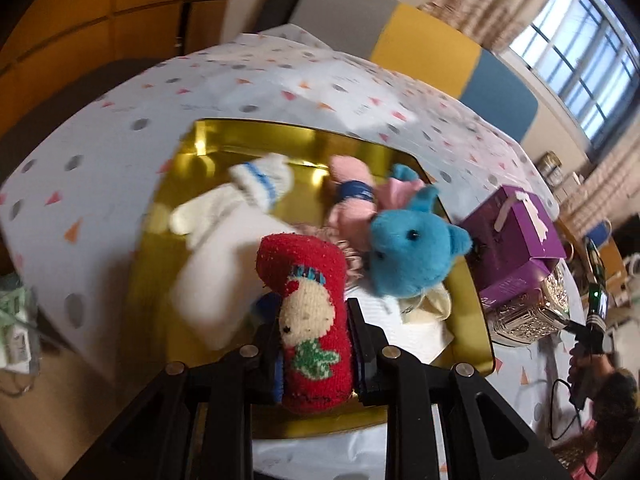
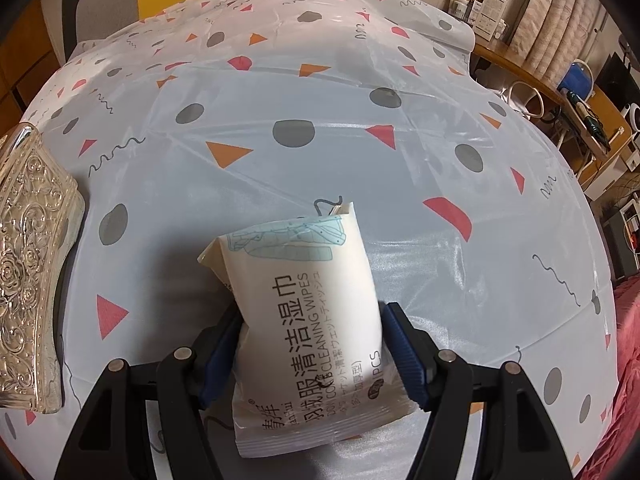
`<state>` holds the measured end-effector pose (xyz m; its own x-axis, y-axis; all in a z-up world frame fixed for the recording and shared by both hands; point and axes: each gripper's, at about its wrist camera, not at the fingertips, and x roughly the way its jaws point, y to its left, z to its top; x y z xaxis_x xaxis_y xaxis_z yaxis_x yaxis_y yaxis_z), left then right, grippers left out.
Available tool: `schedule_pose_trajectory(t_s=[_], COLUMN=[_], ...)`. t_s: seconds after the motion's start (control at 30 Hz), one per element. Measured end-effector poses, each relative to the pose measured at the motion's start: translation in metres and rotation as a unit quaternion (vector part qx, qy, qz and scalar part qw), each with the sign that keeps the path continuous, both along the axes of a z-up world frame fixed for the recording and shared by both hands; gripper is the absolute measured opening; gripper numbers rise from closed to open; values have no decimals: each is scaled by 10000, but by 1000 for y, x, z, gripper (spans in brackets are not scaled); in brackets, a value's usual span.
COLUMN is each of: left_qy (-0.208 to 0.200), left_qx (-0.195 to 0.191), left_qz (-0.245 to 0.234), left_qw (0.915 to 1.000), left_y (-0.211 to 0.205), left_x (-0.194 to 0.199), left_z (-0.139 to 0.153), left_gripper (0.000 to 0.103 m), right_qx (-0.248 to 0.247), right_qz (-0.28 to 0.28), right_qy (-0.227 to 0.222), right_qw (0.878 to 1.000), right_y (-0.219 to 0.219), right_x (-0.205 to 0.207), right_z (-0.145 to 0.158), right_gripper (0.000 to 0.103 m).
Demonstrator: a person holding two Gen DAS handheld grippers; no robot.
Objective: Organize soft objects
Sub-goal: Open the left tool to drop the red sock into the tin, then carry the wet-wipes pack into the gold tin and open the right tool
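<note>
We find the left gripper clamped on a red sock of fuzzy knit, its long axis running away from the camera along the fingers, held above the near edge of the glossy gold tray. A blue plush toy and a ribbed white sock lie in the tray. The right gripper grips a smooth white wipes pack, pointing forward over the patterned tablecloth, well clear of the embossed silver box.

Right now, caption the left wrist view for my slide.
Left gripper clamps a red knitted sock above the gold tray of soft toys.
</note>
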<state>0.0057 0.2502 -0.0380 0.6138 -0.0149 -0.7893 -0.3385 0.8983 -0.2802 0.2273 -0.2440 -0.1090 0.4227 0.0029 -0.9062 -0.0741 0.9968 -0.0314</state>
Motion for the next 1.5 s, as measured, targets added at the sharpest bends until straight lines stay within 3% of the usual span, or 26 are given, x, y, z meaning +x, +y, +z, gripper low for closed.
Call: schedule_pose_trajectory(t_s=[0.17,0.33,0.4,0.47,0.87,1.17,1.5], left_qy=[354,611,550,439,-97,-400,-362], left_qx=[-9,213,358,574,1184,1238,1350], left_qz=[70,383,391,409,388,214,23], left_qw=[9993,9972,9971,9965,9922,9913,9902], left_y=[11,32,31,27,-10,-30,-44], left_x=[45,69,67,61,18,5,1], left_z=[-19,-30,-25,-19,14,39,37], left_gripper=[25,32,50,61,70,77,78], right_qx=[-9,-19,-14,-15,-42,-35,38], right_qz=[3,11,10,17,13,-9,-455], right_qy=[0,0,2,0,-12,-9,157], right_qw=[10000,10000,10000,10000,10000,10000,9988], right_y=[0,0,0,0,2,2,0], right_x=[0,0,1,1,2,2,5], right_z=[0,0,0,-1,-1,-2,0], right_gripper=[70,70,70,70,70,70,66])
